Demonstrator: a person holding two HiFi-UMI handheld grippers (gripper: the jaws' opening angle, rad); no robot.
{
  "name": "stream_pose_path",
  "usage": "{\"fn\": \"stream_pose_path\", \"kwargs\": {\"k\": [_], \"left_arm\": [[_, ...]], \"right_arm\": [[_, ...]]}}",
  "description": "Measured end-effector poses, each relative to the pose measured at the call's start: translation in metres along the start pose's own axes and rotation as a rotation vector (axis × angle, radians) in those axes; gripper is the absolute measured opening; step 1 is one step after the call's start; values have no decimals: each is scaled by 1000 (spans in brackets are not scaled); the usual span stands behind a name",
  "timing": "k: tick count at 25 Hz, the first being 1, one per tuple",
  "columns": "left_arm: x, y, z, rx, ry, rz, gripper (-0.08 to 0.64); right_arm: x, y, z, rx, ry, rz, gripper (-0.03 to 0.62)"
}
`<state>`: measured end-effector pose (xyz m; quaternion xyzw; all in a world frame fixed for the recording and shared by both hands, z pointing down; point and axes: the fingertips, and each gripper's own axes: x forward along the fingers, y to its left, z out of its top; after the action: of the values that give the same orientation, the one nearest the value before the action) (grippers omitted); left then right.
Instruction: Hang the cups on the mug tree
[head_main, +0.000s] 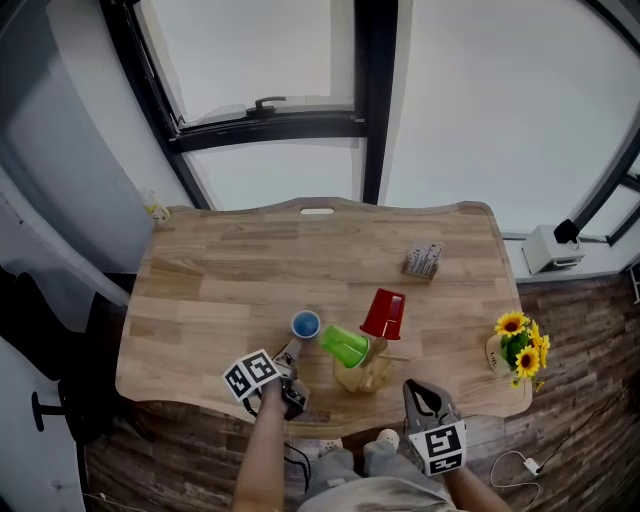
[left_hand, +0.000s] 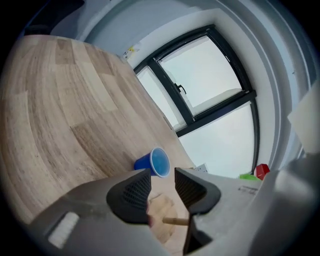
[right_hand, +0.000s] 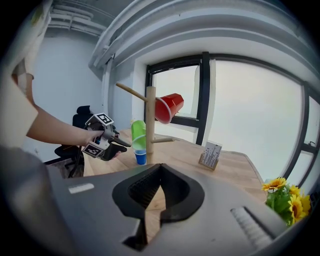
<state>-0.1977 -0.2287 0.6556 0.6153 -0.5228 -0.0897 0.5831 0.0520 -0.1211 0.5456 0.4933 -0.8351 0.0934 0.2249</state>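
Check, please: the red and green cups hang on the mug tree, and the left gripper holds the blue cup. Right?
Not the last part: in the left gripper view the left gripper is open and the blue cup stands on the table beyond its jaws. The red cup and green cup do hang on the mug tree.

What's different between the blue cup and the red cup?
The blue cup stands upright on the table, mouth up, while the red cup hangs tilted on a peg of the mug tree. The blue cup also looks smaller than the red cup. Both are plain tapered cups.
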Motion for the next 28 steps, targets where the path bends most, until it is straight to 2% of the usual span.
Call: {"fn": "stream_pose_path", "kwargs": {"k": [5,11,18,20,22,24,26,28], "left_arm": [[20,11,8,-41,30,20,140],[37,20,10,-136,69,17,140],[48,29,5,-122,106,71,140],[49,30,3,-119,113,82,110],[49,31,4,-93,111,96,88],[47,34,6,-46,106,134,26],[45,37,7,0,108,173,20],[43,38,8,13,105,185,18]], "right_arm": [[10,-1,1,16,17,-3,2],[17,-11,-2,33,34,-23,2],[20,-21,-5,47,41,-57,2],[20,-20,-5,47,42,-58,2],[19,-20,-6,46,42,-59,2],[19,-19,-7,47,41,-61,2],[18,-19,-7,48,41,-61,2],[18,-18,-7,49,42,-59,2]]}}
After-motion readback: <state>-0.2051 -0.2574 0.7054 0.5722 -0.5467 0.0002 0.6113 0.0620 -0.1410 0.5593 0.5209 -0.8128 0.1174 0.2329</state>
